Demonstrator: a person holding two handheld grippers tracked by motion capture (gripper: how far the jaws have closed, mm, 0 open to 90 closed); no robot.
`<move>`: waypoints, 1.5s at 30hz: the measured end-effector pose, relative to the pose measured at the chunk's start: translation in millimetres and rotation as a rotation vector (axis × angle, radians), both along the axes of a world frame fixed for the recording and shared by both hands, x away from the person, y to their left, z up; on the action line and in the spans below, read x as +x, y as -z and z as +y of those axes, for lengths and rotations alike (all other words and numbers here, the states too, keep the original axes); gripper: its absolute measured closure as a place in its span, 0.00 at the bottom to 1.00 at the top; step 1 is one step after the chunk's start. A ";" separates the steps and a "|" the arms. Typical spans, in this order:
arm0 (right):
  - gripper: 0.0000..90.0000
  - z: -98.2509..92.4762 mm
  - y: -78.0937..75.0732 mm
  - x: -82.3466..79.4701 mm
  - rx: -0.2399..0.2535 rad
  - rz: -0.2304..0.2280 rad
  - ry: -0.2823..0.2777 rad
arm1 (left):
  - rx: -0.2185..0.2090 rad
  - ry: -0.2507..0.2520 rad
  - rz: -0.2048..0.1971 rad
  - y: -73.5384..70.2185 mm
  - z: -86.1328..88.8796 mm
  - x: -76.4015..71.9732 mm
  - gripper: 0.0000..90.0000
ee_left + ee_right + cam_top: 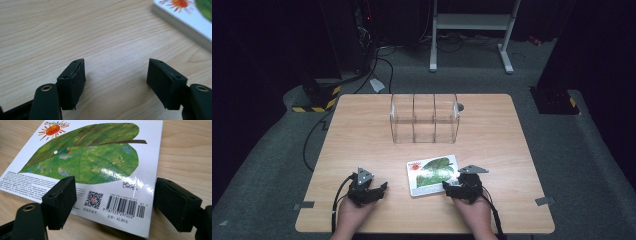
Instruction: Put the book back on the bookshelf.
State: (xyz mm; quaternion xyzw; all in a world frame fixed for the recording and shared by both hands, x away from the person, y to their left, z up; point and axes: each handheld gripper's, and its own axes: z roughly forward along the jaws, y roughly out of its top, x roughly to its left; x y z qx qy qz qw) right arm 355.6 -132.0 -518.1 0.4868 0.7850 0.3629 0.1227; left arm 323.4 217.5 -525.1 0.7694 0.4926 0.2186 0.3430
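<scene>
A white picture book (pixel 433 175) lies flat on the wooden table (pixel 362 135), back cover up, with a big green leaf, an orange sun and a barcode. My right gripper (pixel 448 186) sits at the book's right front corner. In the right gripper view it (pixel 115 195) is open, with the barcode corner of the book (pixel 95 157) between the jaws and neither pad pressing on it. My left gripper (pixel 382 189) rests left of the book, pointing toward it. In the left gripper view it (pixel 116 75) is open over bare wood, the book's edge (pixel 185 17) beyond it.
A clear plastic holder (pixel 424 117) with three compartments stands upright at the table's far middle. A small grey object (pixel 460 106) lies by its right end. Cables and a metal stand (pixel 472 35) are on the floor behind the table.
</scene>
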 end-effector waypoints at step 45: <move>0.29 34.0 2.6 -38.3 0.030 -0.011 -0.140 | -0.166 0.047 0.066 -1.7 -42.6 -12.8 0.31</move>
